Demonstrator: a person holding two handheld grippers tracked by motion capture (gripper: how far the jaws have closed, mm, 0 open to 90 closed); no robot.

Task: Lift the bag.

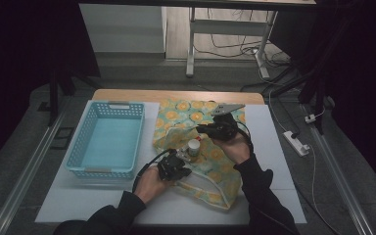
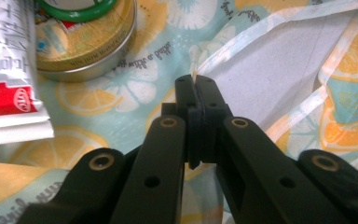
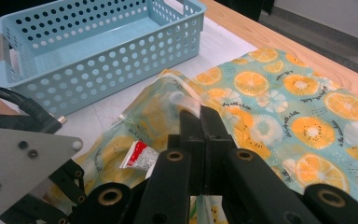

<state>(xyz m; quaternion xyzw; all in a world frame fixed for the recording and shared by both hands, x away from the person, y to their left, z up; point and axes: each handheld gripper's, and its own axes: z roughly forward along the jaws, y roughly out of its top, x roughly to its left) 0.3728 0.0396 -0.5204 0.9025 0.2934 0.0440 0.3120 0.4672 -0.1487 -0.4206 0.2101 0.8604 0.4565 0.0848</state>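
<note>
- Left gripper (image 2: 196, 81) was clenched on the pale hem of the lemon-print bag (image 1: 210, 166); in the left gripper view a sliver of that edge stuck up between the closed jaws.
- Right gripper (image 3: 200, 112) was also clenched, pinching a fold of the same fabric at the bag's opening, as its own view showed.
- The bag lay flat on the white desk (image 1: 284, 161), just beside the blue basket (image 1: 108, 142), which sat to its left in the high view.
- A gold tin (image 2: 86, 51) with a green ring on top and a red-and-white tube (image 2: 9, 79) lay on the print, near my left gripper's jaws. I couldn't tell if they rested on the fabric or just inside the mouth.
- I judged the step in hand to be spreading the bag's mouth so those items could be reached.
- To do it well, I would have pulled the two pinched edges apart slowly, lifting a little so the upper layer separated from the lower one.
- Both grips looked shallow, right at the hem; a sharp tug could have let the fabric slip out.
- I'd have kept the left gripper low and away from the tin, so it wouldn't roll or get nudged toward the basket.
- Keeping tension even on both sides should have stopped the bag dragging across the desk.
</note>
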